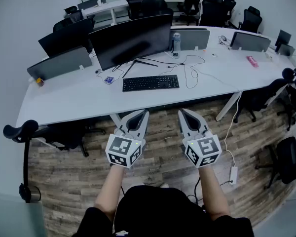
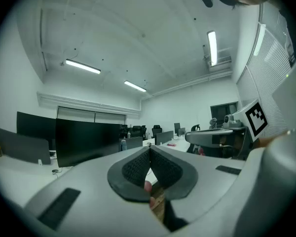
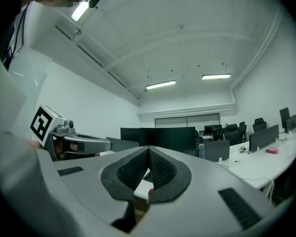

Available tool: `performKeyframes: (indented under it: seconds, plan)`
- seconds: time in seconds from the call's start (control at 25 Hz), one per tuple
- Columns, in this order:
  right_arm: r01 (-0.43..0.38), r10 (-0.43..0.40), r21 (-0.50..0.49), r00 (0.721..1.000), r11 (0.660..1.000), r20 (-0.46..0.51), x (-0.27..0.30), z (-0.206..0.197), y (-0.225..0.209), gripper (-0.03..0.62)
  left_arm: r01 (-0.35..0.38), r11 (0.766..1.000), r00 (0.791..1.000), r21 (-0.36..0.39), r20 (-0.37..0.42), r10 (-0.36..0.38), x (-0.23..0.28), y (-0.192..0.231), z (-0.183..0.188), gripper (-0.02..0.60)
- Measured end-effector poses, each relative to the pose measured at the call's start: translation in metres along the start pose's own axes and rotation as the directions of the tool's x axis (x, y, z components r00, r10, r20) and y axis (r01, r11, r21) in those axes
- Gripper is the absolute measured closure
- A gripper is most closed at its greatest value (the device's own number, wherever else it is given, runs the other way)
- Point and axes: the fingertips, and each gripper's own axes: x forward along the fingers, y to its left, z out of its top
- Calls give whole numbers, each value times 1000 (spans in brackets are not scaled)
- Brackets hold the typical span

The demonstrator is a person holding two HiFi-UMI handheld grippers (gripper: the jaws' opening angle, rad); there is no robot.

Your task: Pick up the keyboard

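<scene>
head view looks steeply down on the desk [image 1: 89, 95]; gripper views face level across it.

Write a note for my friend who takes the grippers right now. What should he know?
Left gripper: shut, empty, held level short of the desk.
Right gripper: shut, empty, level beside it.
Keyboard: flat on the desk in front of the monitor, untouched.
Done: nothing yet.
Left: reach in, open the jaws, grip the keyboard, lift it.
</scene>
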Motion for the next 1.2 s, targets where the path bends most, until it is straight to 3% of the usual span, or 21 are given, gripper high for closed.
performKeyframes:
  seconds: [0.48, 1.2]
  plan:
    - [-29, 28, 41, 999, 999, 26, -4, -2, -27, 591, -7, 1000, 1000, 4, -10, 7, 22, -13, -2, 578]
    - [-22, 22, 52, 1000, 998, -1, 50, -15, -47, 591, 6, 1000, 1000, -16, -26, -6, 65, 28, -11, 580]
